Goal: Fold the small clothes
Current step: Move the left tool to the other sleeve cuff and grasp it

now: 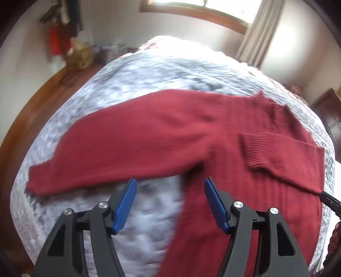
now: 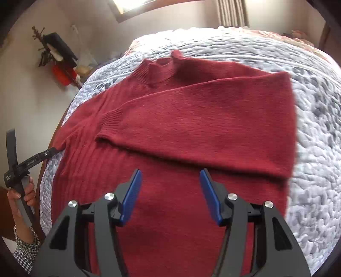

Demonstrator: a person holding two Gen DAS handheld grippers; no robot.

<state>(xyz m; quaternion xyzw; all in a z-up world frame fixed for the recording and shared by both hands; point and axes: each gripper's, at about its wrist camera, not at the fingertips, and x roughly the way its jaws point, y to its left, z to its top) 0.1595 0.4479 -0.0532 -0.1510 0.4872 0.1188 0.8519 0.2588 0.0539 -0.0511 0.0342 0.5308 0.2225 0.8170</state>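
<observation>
A bed under a grey-and-white quilted bedspread (image 2: 315, 149) fills the middle of the scene. Far behind it are a wood-framed window (image 1: 198, 10) and a pale curtain (image 1: 260, 32) to its right. At the far left, a coat rack (image 2: 53, 53) with dark and red items stands on the wooden floor (image 1: 32, 119).

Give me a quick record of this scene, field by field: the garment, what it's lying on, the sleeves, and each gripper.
garment: dark red knitted sweater, lying flat
surface: grey-and-white quilted bedspread
right sleeve: folded across the chest, ribbed cuff on the body
left sleeve: stretched out sideways
left gripper: open, empty, above the sleeve's edge
right gripper: open, empty, over the sweater's lower body
</observation>
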